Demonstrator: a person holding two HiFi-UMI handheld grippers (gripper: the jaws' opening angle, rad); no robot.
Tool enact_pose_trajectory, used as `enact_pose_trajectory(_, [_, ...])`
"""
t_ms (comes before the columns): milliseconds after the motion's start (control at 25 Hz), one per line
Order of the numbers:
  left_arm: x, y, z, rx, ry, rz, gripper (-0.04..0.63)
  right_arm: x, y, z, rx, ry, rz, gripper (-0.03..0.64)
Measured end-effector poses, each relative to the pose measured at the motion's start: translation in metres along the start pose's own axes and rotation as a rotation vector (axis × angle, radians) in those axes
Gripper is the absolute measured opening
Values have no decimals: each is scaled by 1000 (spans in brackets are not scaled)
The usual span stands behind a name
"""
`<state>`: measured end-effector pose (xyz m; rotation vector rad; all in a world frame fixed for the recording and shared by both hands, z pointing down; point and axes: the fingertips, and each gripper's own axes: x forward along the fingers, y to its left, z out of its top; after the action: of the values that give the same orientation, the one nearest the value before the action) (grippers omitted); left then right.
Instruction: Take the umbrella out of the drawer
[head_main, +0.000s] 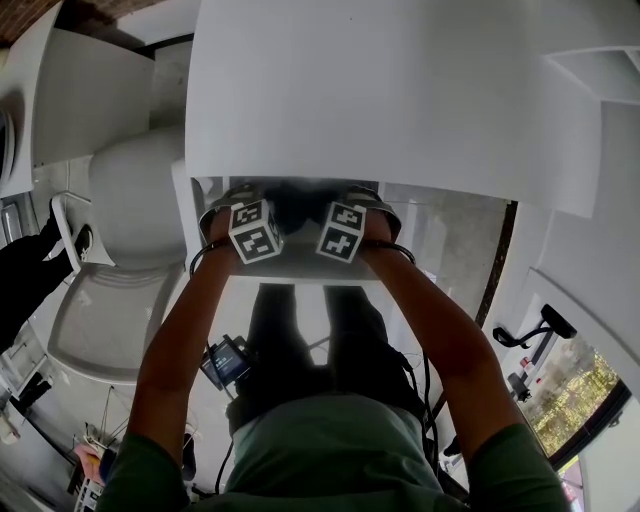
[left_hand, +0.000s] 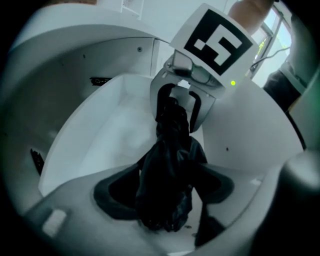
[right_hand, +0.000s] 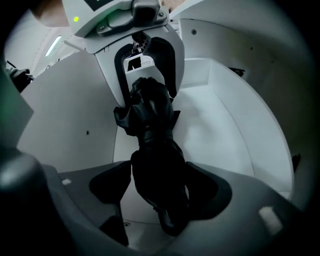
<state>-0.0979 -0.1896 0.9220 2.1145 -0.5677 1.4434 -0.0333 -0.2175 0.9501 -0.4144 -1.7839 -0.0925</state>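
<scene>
A black folded umbrella (left_hand: 172, 150) lies on the floor of a white drawer (left_hand: 100, 135). My left gripper (left_hand: 165, 191) stands over one end with its jaws spread wide and the fabric between them, the pads apart from it. My right gripper (right_hand: 161, 187) straddles the other end, the umbrella (right_hand: 150, 120) and its dark handle tip lying between its wide jaws, untouched. Each gripper faces the other along the umbrella. In the head view both grippers, left (head_main: 245, 218) and right (head_main: 350, 218), reach down side by side under a white cabinet top (head_main: 380, 90), with their jaws hidden.
White drawer walls (right_hand: 235, 125) rise close on both sides of the grippers. A white chair (head_main: 110, 300) stands at the left, with a person's dark sleeve (head_main: 30, 270) beside it. A small black device (head_main: 228, 360) hangs at the person's waist.
</scene>
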Motion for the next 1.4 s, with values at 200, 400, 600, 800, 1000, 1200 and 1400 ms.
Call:
enact_pose_trajectory(200, [12,-1,0,2,18,-16,318,16,-4,-6,-28,46,-8,339])
enact_pose_trajectory(400, [18,-2,-4,2,24,-23,303,23,-6,-5,-22,61,-13,293])
enact_pose_trajectory(600, [15,-5,-5,-6,36,-25,246,19,-4,-3,-1,79,-18,253])
enact_pose_trajectory(800, [6,-14,-1,16,46,-26,211,6,7,-4,12,74,-30,241])
enact_pose_trajectory(1000, [-12,-23,9,46,45,-13,202,-15,15,-5,21,44,-55,236])
enact_pose_trajectory(1200, [-41,-26,20,73,27,23,199,-43,17,3,17,13,-98,236])
enact_pose_trajectory(1400, [-74,-31,34,96,2,60,196,-77,18,10,7,-11,-137,236])
